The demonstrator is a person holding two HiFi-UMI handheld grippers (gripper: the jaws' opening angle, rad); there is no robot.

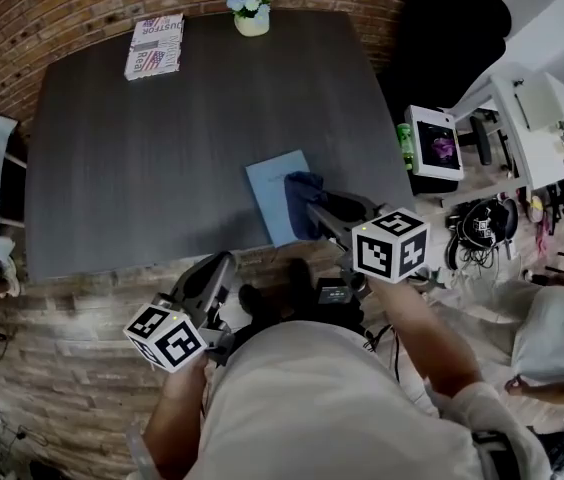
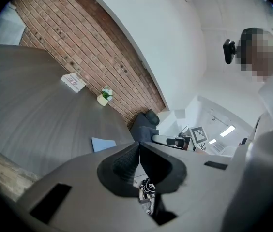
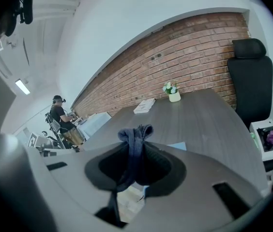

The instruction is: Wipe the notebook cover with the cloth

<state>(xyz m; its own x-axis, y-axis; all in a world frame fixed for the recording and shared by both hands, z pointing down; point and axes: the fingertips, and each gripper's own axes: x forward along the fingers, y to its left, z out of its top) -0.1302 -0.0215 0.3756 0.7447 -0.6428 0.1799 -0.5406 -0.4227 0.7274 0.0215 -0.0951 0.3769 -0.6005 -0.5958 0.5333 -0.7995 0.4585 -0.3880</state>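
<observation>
My right claw (image 1: 310,208) is clenched on the dark blue cloth (image 1: 300,185), which bunches between its 2 jaws at the right edge of the light blue notebook (image 1: 270,196). The notebook lies flat at the near edge of the tabletop (image 1: 162,148). My left claw (image 1: 226,262) is closed on nothing, just off that near edge. A magazine (image 1: 155,46) and a flower pot (image 1: 251,10) sit far back.

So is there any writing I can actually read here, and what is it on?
"JUSTFOR": big letters running sideways on the magazine at the far corner of the table; its smaller print is too blurred to read.
Blue notebook: no writing visible.
Patterned cubes: black-and-white squares only, no words.
Box with a purple picture, beside the table: no readable print.
</observation>
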